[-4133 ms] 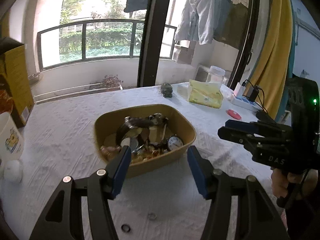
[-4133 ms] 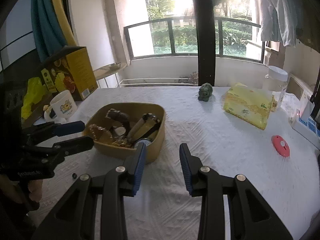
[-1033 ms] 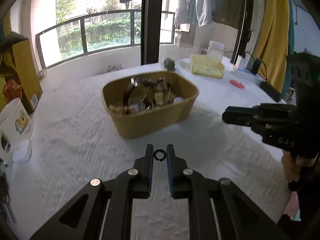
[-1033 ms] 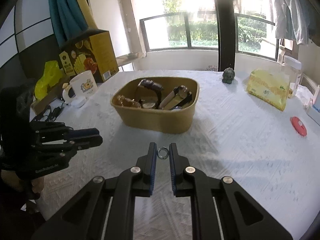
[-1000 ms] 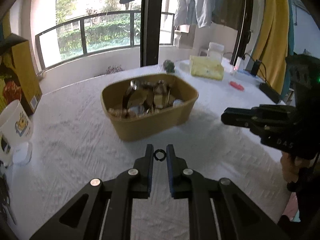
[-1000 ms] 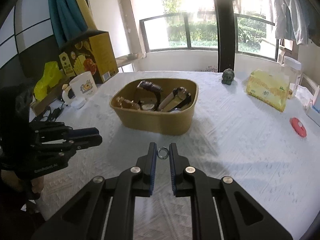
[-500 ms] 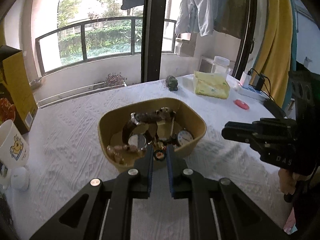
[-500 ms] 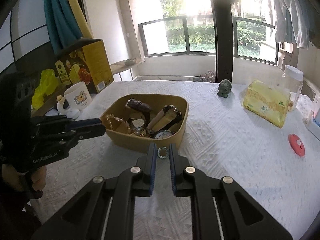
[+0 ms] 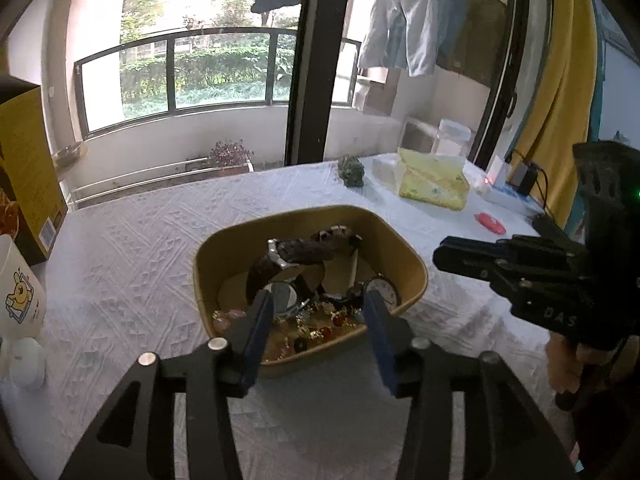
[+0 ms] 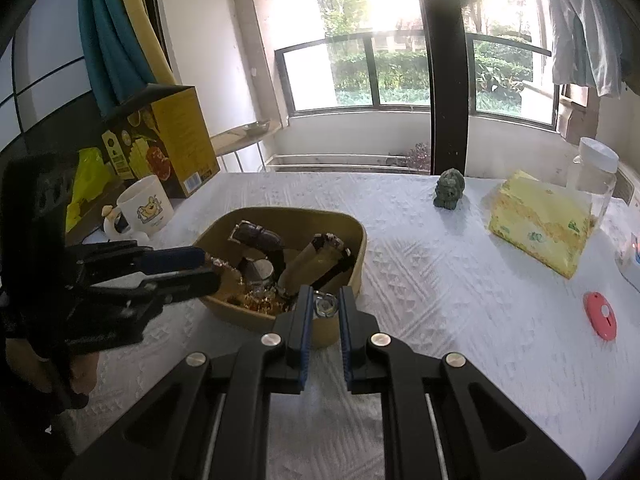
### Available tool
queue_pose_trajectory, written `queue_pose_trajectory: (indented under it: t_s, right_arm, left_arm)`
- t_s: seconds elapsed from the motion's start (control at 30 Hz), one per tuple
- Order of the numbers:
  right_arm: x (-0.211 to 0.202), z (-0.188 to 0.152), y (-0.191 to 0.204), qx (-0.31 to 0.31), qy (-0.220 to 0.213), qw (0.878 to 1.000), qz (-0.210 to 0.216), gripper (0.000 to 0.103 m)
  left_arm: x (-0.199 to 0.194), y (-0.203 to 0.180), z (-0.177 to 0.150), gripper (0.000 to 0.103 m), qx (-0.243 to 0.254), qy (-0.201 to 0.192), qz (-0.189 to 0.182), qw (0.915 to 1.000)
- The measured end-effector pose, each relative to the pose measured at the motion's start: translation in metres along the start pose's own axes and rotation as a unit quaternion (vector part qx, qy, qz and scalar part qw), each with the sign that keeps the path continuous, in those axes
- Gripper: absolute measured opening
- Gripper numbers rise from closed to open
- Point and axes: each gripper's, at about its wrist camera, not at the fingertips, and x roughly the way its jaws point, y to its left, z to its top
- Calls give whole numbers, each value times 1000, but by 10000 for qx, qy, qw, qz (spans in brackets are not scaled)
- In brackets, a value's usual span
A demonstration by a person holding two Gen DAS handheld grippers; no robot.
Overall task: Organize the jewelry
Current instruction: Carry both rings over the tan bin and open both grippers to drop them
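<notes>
A tan jewelry bin sits mid-table, holding watches, a small clock face and several beaded pieces. My left gripper is open and empty over the bin's near rim; a black ring lies in the bin below it. In the right wrist view the bin shows too. My right gripper is shut on a small silver ring just above the bin's near right rim. The left gripper shows there from the side, open over the bin's left part.
White textured tablecloth. A mug and a yellow box stand at the left. A green figurine, a yellow tissue pack, a clear jar and a pink disc lie to the right.
My left gripper has opened over the bin and the black ring it held has dropped in. My right gripper has carried its silver ring closer to the bin's rim.
</notes>
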Motion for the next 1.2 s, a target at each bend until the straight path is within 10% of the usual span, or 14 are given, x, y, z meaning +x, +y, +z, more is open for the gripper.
queue_pose_trajectory:
  t_s: [0.63, 0.83, 1.2]
  right_arm:
    - [46, 34, 10, -149, 45, 9995, -267, 12]
    - [42, 35, 16, -189, 30, 9990, -408, 30]
    - [14, 19, 34, -184, 12, 9990, -418, 32]
  left_arm:
    - [-15, 61, 0, 62, -511, -345, 578, 9964]
    - [-21, 58, -4, 65, -465, -322, 592, 9966]
    - [-43, 41, -18, 66, -409, -223, 423, 9980]
